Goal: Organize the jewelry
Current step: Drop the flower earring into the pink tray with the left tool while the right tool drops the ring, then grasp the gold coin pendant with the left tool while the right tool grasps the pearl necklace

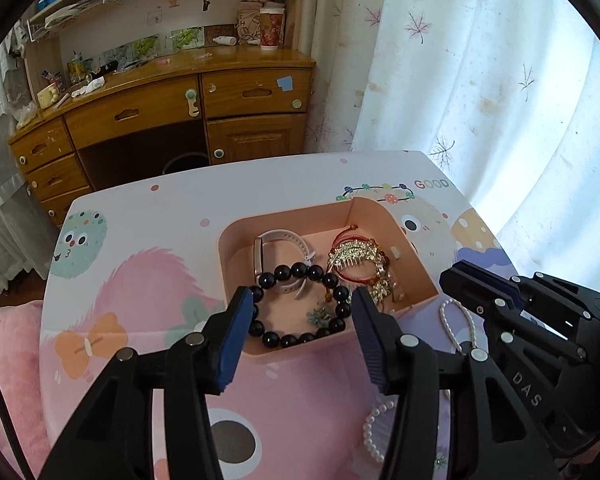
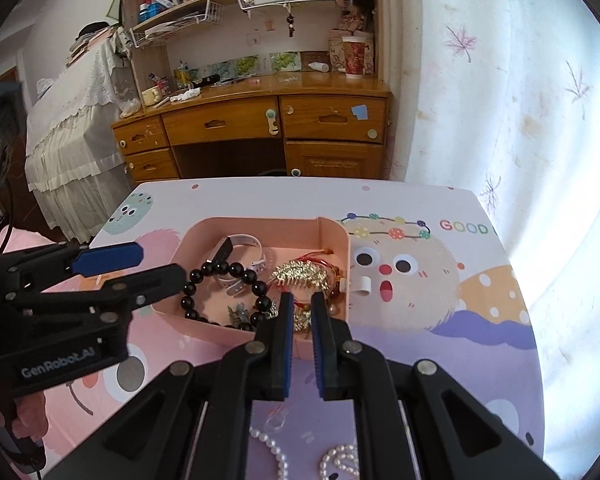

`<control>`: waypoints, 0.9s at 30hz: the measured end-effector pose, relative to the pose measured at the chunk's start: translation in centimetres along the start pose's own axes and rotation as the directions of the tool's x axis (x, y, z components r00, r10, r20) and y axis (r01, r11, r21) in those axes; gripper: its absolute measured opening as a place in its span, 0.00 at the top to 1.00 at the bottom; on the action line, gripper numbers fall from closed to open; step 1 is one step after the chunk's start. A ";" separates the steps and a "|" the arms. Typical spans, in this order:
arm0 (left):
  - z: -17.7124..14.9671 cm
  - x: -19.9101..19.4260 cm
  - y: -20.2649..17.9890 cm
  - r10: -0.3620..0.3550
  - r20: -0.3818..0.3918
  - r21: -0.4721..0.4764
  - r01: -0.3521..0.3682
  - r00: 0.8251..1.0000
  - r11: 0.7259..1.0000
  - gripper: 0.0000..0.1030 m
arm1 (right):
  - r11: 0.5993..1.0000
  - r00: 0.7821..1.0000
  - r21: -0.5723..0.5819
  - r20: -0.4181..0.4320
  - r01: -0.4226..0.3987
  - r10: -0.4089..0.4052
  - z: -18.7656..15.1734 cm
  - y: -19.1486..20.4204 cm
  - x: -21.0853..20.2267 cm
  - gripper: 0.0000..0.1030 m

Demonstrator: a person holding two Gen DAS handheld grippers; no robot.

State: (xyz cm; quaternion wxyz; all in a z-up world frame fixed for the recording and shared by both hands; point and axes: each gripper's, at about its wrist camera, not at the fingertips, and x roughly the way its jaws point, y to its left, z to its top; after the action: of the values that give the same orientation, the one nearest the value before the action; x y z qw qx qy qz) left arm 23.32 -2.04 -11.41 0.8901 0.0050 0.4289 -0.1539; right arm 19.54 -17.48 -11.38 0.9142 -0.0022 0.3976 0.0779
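A pink box (image 1: 225, 248) on the cartoon-printed table (image 1: 140, 232) holds a black bead bracelet (image 1: 300, 270), a white watch band (image 1: 286, 237), a gold comb (image 1: 350, 255) and red cord bracelets (image 1: 340, 241). My left gripper (image 1: 302, 300) hangs open over the box's near end, and the black bracelet lies below it, untouched by the pads. Just right of it, my right gripper (image 2: 302, 300) is shut with nothing between its pads, hovering over the box's near wall (image 2: 236, 330). Pearl strands (image 2: 274, 450) lie on the table under the right gripper.
A small white clip (image 2: 363, 285) sits on the table right of the box. Beyond the table stands a wooden desk (image 1: 220, 92) with shelves, and a white curtain (image 1: 480, 80) hangs to the right. Pink bedding (image 1: 4, 360) lies left of the table.
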 end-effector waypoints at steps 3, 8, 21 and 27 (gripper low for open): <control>-0.5 -0.3 0.1 -0.001 -0.011 0.006 0.001 1.000 1.000 0.43 | 0.999 1.000 0.042 -0.016 -0.005 0.006 -0.6 -0.4 -0.4 0.91; -1.8 -1.4 0.1 -0.017 -0.017 0.012 0.017 1.000 1.000 0.42 | 0.992 0.999 0.122 -0.037 -0.005 0.009 -2.1 -0.9 -1.6 0.87; -7.7 -3.9 -1.1 -0.055 -0.104 0.034 0.058 0.993 0.998 0.29 | 0.927 0.990 0.374 -0.116 -0.027 0.076 -8.3 -2.8 -5.1 0.71; -10.4 -4.4 -2.2 -0.099 -0.158 0.037 0.106 0.982 0.994 0.27 | 0.914 0.980 0.406 -0.178 -0.008 0.087 -10.7 -3.2 -5.6 0.59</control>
State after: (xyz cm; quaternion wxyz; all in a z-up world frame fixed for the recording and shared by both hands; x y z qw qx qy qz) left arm 12.18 -1.48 -14.33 0.8444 0.0150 0.4934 -0.2081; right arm 8.40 -22.11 -14.81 0.8501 0.1882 0.4916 0.0161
